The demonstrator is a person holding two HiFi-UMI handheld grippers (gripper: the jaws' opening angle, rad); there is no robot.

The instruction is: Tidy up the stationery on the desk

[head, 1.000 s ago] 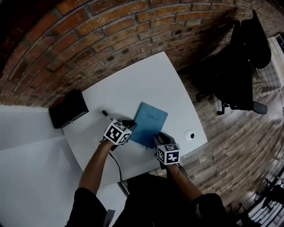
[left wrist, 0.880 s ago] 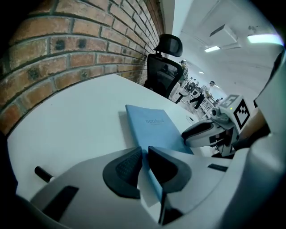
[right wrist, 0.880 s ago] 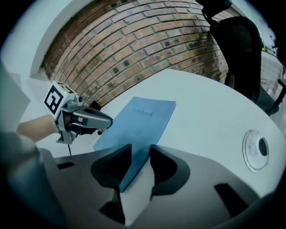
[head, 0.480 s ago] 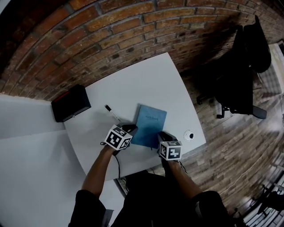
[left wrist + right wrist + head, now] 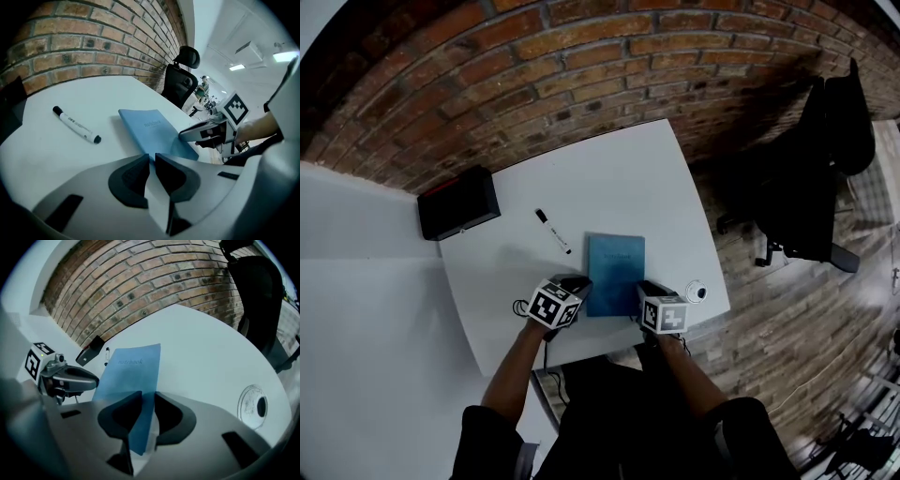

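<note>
A blue notebook lies flat near the front edge of the white desk, square to that edge. My left gripper is shut on its near left corner, and in the left gripper view the jaws pinch the notebook. My right gripper is shut on the near right corner; the right gripper view shows the blue cover running between the jaws. A white marker with a black cap lies loose on the desk, beyond and left of the notebook.
A black box sits at the desk's far left corner. A round cable grommet is set in the desk by my right gripper. A brick wall runs behind the desk. A black office chair stands on the wood floor to the right.
Both grippers have drawn the notebook toward the desk's near edge and turned it straight. The marker stayed put and now lies apart from the left gripper.
</note>
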